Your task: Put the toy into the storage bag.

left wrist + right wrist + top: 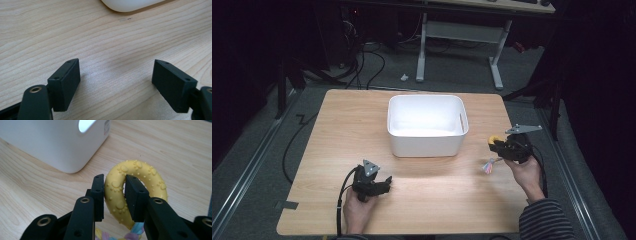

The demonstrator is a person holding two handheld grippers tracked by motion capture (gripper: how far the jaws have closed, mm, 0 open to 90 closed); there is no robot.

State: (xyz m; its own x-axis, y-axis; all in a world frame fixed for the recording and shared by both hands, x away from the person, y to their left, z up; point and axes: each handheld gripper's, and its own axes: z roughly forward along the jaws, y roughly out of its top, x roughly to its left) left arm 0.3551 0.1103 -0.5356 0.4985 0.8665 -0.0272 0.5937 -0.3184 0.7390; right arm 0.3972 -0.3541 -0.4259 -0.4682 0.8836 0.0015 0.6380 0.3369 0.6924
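A yellow knobbly ring toy [136,172] with a pastel rope tail [489,165] hangs in my right gripper [114,190], whose jaws are shut on the ring's near side. In the high view that gripper [497,143] is held above the table's right side, just right of the white bin [426,142]. My left gripper [116,80] stands open over bare wood, nothing between its jaws. From above, the left gripper [384,184] sits low near the table's front left.
The white bin's handle slot [86,124] faces my right gripper. The wooden table [332,130] has bare room on the left and front. Beyond the table stand a desk frame [459,42] and floor cables [367,60].
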